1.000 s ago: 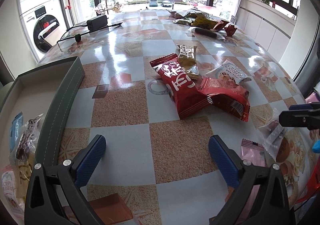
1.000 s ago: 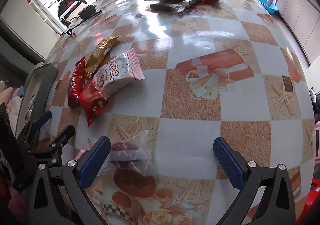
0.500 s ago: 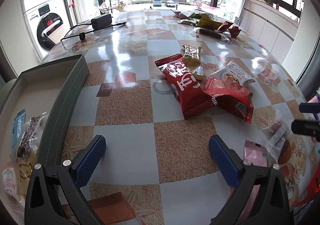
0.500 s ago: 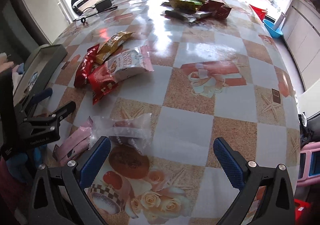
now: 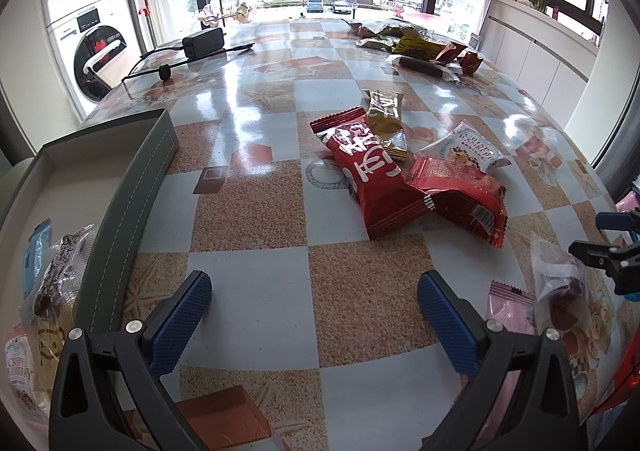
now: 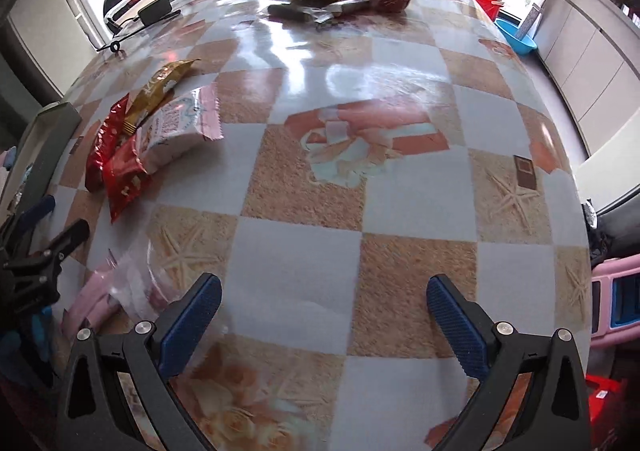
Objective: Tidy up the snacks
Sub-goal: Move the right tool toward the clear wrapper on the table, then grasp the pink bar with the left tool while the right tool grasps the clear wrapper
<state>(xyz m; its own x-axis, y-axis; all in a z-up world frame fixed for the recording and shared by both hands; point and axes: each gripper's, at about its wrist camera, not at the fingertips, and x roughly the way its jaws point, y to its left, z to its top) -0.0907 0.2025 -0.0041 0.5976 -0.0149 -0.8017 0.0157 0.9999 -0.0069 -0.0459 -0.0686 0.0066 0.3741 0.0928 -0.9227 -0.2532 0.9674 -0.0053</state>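
**Snacks loose on the table, both fingers spread**

Snacks [image 5: 404, 175] lie heaped at my left's 1 o'clock; the tray [image 5: 132, 187] waits at 9. My left fingers [image 5: 314, 319] and right fingers [image 6: 324, 319] gape, holding nothing. I'd lower flat and pinch one packet's edge. Since before, my right has swung rightward, the clear packet [image 6: 132, 283] sliding to 8 o'clock.

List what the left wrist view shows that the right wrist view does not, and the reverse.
Only the left wrist view: snacks already inside the grey tray, such as a blue packet.
Only the right wrist view: a blue basin and red tub beyond the table.
Both: the red snack pile, and both open tongs, left and right.
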